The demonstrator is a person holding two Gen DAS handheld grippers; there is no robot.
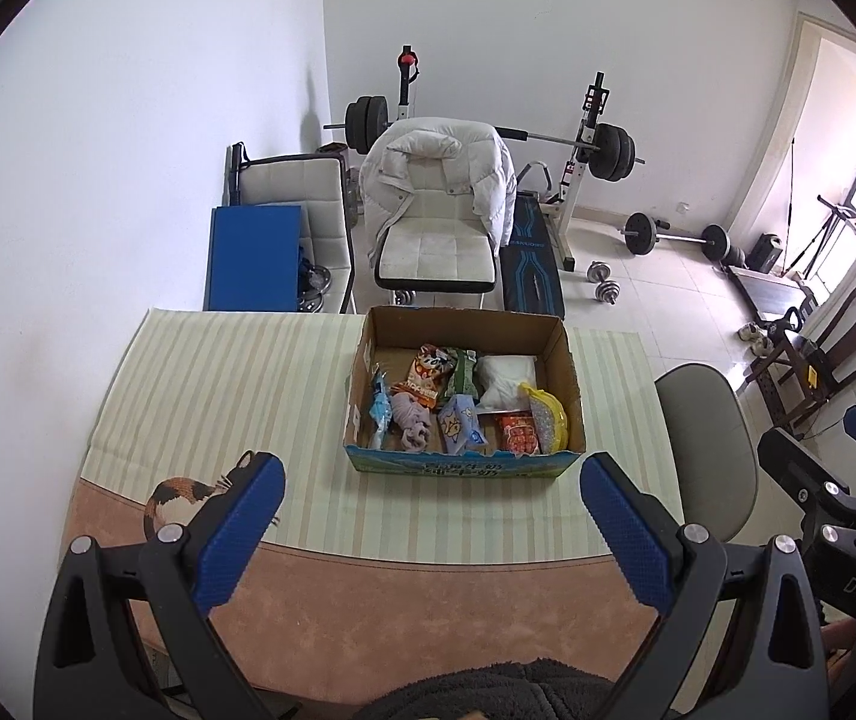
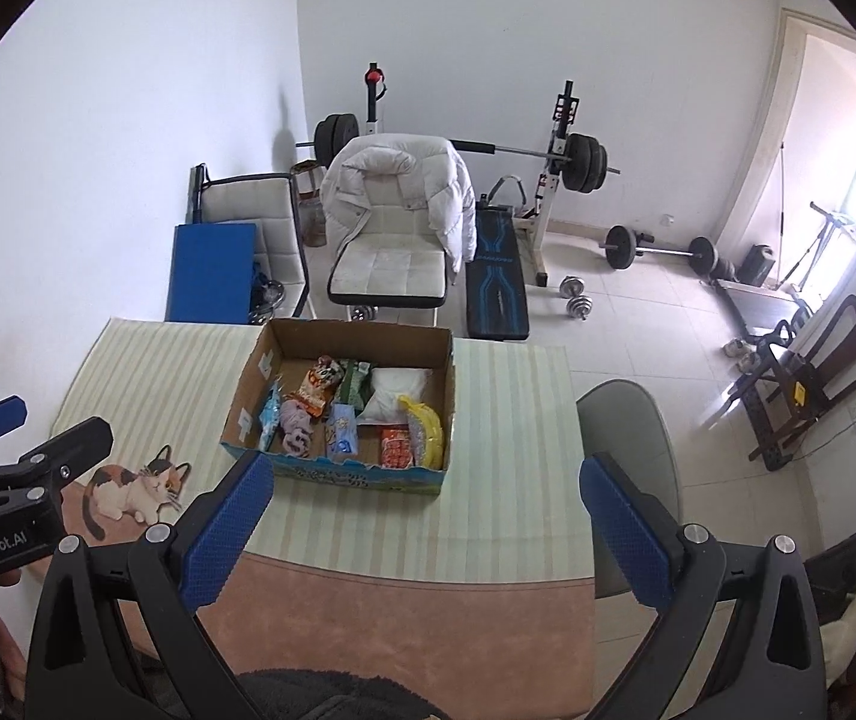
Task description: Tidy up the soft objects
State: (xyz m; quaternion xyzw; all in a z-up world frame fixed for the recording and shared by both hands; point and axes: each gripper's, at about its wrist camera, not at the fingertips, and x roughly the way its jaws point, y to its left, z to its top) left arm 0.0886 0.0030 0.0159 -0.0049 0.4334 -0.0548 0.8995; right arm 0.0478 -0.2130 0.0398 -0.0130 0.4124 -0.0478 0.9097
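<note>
both grippers are hovering above the near edge of the table (image 1: 218,372), well short of the cardboard box (image 1: 554,336). the left gripper (image 1: 431,501) is spreading its 2 blue pads wide with nothing between them, and the right gripper (image 2: 425,504) is gaping the same way, also holding nothing. the box is sitting on the striped tablecloth and is holding the soft objects: a white pouch (image 1: 506,381), an orange snack bag (image 1: 428,381), a green packet (image 1: 463,378), a purple-grey cloth (image 1: 413,426), a light blue packet (image 1: 458,429), a red packet (image 1: 517,435) and a yellow bag (image 1: 545,417) that is possibly netted, though the view is too small to say. a cat print (image 2: 134,489) is showing on the cloth to the box's left. a white jacket (image 1: 440,174) is draping over the chair beyond the table.
</note>
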